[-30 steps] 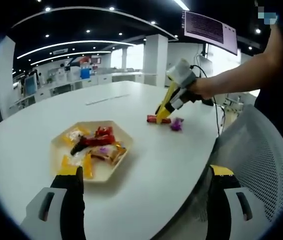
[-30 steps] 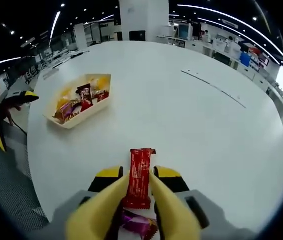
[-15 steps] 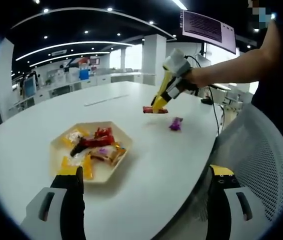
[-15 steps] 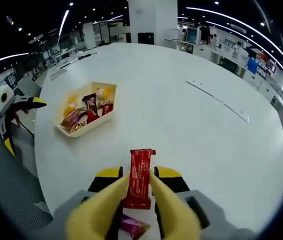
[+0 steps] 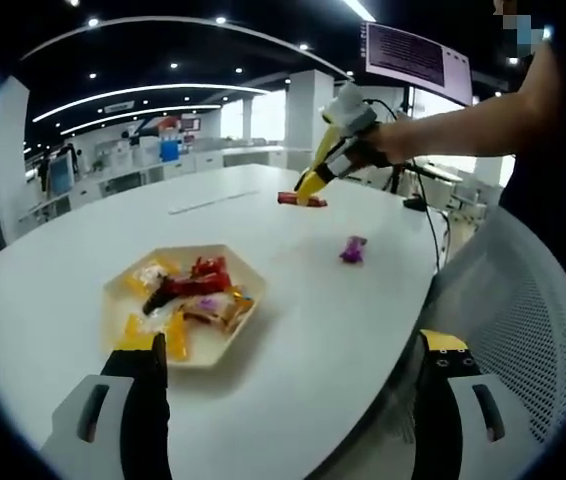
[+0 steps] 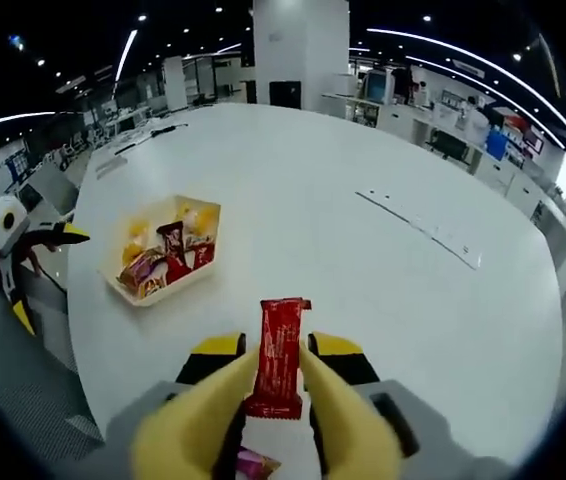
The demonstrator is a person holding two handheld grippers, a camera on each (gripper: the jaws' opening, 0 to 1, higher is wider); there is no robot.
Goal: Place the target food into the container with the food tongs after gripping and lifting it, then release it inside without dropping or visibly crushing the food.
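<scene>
A red wrapped snack bar point(image 6: 278, 355) is clamped between the yellow jaws of my right gripper point(image 6: 281, 372), held in the air well above the white table. In the left gripper view that same gripper point(image 5: 310, 190) carries the red bar point(image 5: 300, 200) above the far side of the table. The cream hexagonal tray point(image 5: 226, 335) with several wrapped snacks sits on the table in front of my left gripper point(image 5: 288, 350), whose jaws stand wide apart with nothing between them. In the right gripper view the tray point(image 6: 141, 297) lies to the far left. A purple wrapped candy point(image 5: 352, 249) rests on the table.
The round white table point(image 5: 323, 320) has its edge close to a grey mesh chair point(image 5: 523, 330) at the right. A person's arm point(image 5: 453, 135) reaches in from the right. The left gripper point(image 6: 18, 265) appears at the left edge of the right gripper view. Desks and screens stand behind.
The right gripper has risen from the table with the red bar in it, moving up and left in the left gripper view. The purple candy stays on the table. The left gripper holds still.
</scene>
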